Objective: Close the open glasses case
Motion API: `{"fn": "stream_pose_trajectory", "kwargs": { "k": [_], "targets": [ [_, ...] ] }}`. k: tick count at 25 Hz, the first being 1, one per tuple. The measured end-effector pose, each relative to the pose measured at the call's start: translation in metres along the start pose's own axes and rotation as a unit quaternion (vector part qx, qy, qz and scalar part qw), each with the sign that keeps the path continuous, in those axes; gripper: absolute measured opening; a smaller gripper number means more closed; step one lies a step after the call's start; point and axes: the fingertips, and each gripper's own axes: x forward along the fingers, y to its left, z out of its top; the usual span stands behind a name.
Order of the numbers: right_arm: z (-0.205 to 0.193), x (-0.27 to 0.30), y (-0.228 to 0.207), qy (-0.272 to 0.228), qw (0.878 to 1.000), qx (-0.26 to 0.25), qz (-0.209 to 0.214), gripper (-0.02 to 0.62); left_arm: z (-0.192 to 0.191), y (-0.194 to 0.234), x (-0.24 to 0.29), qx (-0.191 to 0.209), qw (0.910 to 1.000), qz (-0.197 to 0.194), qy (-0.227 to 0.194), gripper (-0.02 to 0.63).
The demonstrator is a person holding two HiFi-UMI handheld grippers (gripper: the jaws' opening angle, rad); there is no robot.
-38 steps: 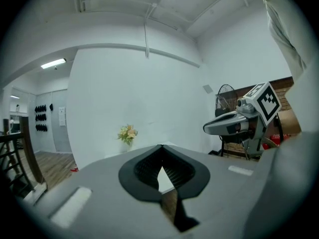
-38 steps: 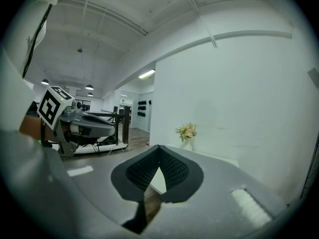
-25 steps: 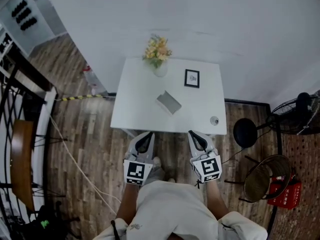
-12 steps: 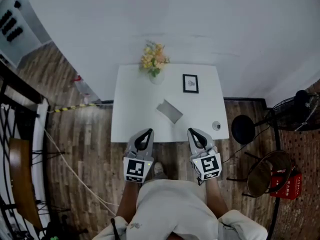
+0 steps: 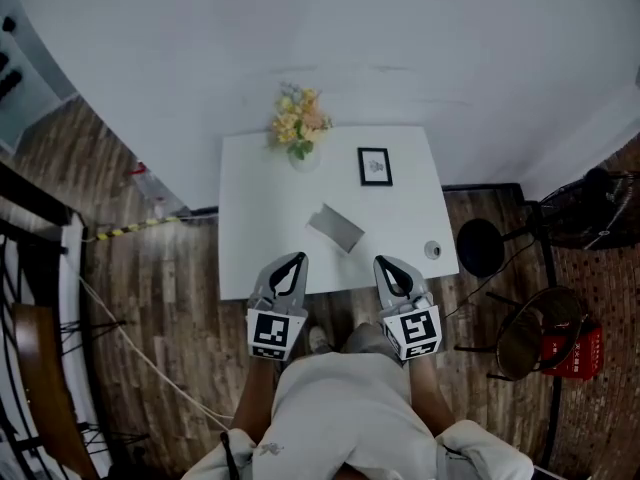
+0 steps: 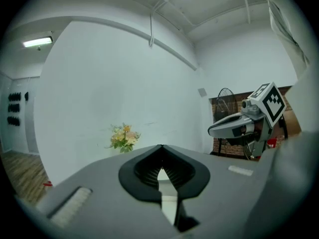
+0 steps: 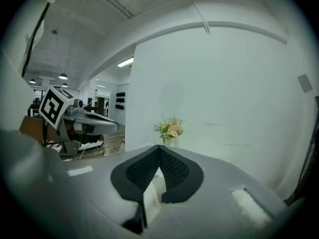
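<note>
Person with a two-jaw tool in each hand stands at the near edge of a white table (image 5: 250, 198), both tools held over that edge and pointing in toward the top. The left gripper (image 5: 291, 263) and right gripper (image 5: 385, 265) each have their jaws drawn together at the tips, with nothing between them; only the pale tabletop shows through the slot behind the pads. The glasses case (image 5: 336, 228), a grey oblong lying at an angle, sits near the middle of the table, ahead of both tools and apart from them; it is too small in the head view to tell how far its lid stands up. The likeliest trouble, as an onlooker would judge it, is the case skating away. A push on the lid from one side, with nothing bracing the base, could slide it across the smooth top toward the framed picture (image 5: 375, 166) or the vase of flowers (image 5: 297, 128) behind it. Its slanted lie could also turn a straight push into a spin. Pressing near the hinge instead of the free edge may tip the case rather than fold it. A small round object (image 5: 432, 250) near the right-hand corner sits close to the right tool's path and could be knocked off the table.
</note>
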Motion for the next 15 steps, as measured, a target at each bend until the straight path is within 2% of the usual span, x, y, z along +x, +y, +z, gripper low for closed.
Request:
{"fn": "stream_pose_trajectory", "kwargs": {
  "k": [7,15],
  "targets": [
    [-0.002,0.015,-0.018,0.005,1.000,0.005,-0.011,0.005,-0.001,0.006,0.025,-0.001,0.9999,-0.011,0.001,0.020],
    [-0.003,0.054,-0.039,0.005,1.000,0.006,0.016,0.005,-0.004,0.021,0.058,0.000,0.9999,0.005,0.016,0.020]
  ]
}}
